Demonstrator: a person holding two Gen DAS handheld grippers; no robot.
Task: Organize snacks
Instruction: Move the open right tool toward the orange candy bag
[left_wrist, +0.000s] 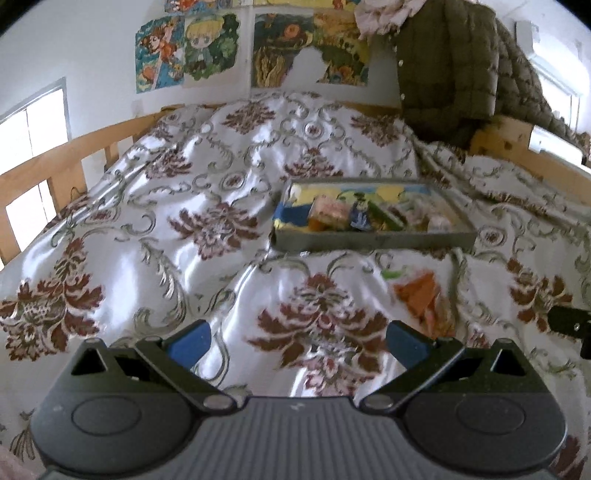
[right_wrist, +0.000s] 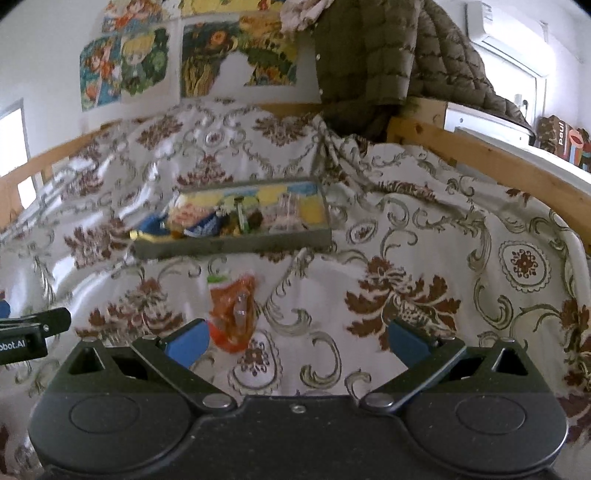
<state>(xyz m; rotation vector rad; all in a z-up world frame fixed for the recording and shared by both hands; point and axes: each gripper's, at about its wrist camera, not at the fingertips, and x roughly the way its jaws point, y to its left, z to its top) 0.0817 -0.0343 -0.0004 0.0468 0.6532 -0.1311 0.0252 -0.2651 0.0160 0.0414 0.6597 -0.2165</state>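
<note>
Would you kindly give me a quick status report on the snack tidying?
Both tools open, left and right, holding nothing. Orange snack packet loose on the bedspread, short of the tray. Nothing in the way.

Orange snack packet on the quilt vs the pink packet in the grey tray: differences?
The orange snack packet with a green end lies alone on the floral quilt, outside the shallow grey tray; the pink packet sits inside the tray among other snacks. Orange lies nearer the grippers, pink farther. Neither is gripped.
</note>
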